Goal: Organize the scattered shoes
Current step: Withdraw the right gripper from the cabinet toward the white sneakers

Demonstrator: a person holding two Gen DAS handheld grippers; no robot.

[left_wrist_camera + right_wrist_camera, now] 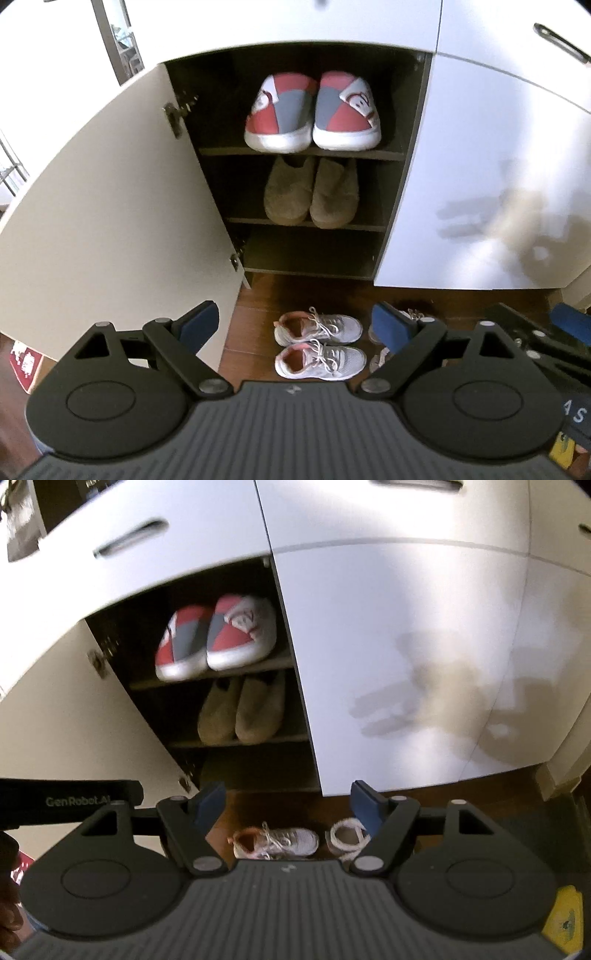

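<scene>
The left gripper (291,326) and the right gripper (288,806) both have their blue-padded fingers (197,325) spread wide, holding and touching nothing. Between the left fingers, at 12 o'clock, two grey sneakers (319,343) lie side by side on the wooden floor (255,314); the right wrist view shows only one clearly, beside a white shoe (347,836) at 1 o'clock. Farther out, the open cabinet (480,166) holds two red-and-grey slippers (312,110) on the top shelf and two beige slippers (312,192) on the middle shelf, while the bottom shelf (310,254) shows fully only from the left wrist.
</scene>
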